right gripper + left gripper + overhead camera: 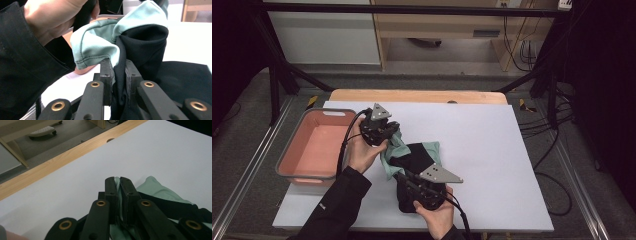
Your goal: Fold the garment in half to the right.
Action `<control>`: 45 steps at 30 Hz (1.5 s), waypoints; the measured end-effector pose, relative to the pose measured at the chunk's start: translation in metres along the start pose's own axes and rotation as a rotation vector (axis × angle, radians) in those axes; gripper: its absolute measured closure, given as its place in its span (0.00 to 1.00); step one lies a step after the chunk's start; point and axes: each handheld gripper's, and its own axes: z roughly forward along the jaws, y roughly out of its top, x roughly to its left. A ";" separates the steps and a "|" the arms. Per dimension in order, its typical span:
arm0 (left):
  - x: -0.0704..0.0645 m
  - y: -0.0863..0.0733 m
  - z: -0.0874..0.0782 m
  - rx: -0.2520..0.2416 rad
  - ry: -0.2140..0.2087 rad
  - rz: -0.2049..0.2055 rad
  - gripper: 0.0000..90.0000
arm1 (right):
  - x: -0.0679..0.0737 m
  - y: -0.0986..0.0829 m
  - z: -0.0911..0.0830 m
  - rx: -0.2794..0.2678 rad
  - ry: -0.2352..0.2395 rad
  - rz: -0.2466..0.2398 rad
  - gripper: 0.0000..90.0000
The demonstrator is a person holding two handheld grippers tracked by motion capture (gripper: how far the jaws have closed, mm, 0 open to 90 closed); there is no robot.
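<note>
A mint-green and black garment (412, 157) lies crumpled on the white table cover (492, 150), stretched between my two grippers. My left gripper (393, 134) is shut on the garment's green edge (120, 202) at its upper left end, a little above the table. At the near end my right gripper (404, 176) is shut on a fold of black and green cloth (120, 82). In the right gripper view the garment (140, 37) rises in a peak toward the left hand (50, 17) and its black sleeve.
A pink basin (314, 147) with a grey rim stands at the table's left edge, beside the left hand. A wooden strip (417, 96) runs along the far edge. White cover stretches to the right of the garment. Cables (557, 150) hang off the right side.
</note>
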 end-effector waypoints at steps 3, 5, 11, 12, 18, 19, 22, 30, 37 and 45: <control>-0.005 0.003 0.006 0.005 -0.007 0.011 0.94 | -0.005 -0.002 -0.004 0.004 -0.005 0.017 0.89; -0.008 0.004 0.011 0.007 -0.013 0.016 0.94 | -0.009 -0.003 -0.007 0.010 -0.008 0.024 0.89; -0.020 0.009 0.027 0.031 -0.024 0.046 0.94 | -0.020 -0.007 -0.017 0.010 -0.035 0.042 0.89; -0.022 0.010 0.029 0.036 -0.027 0.051 0.94 | -0.022 -0.008 -0.018 0.012 -0.039 0.045 0.88; -0.031 0.013 0.045 0.065 -0.041 0.069 0.93 | -0.032 -0.014 -0.026 0.025 -0.058 0.065 0.88; -0.033 0.014 0.048 0.072 -0.045 0.072 0.93 | -0.034 -0.015 -0.027 0.026 -0.060 0.067 0.88; -0.038 0.014 0.057 0.082 -0.062 0.072 0.93 | -0.039 -0.018 -0.032 0.028 -0.074 0.083 0.88; -0.054 0.015 0.079 0.119 -0.101 0.098 0.91 | -0.054 -0.030 -0.043 0.052 -0.097 0.130 0.86; -0.055 0.015 0.084 0.093 -0.131 0.069 0.74 | -0.062 -0.044 -0.047 0.109 -0.112 0.148 0.83; -0.041 0.015 0.068 0.062 -0.122 -0.032 0.36 | -0.071 -0.052 -0.052 0.152 -0.125 0.138 0.68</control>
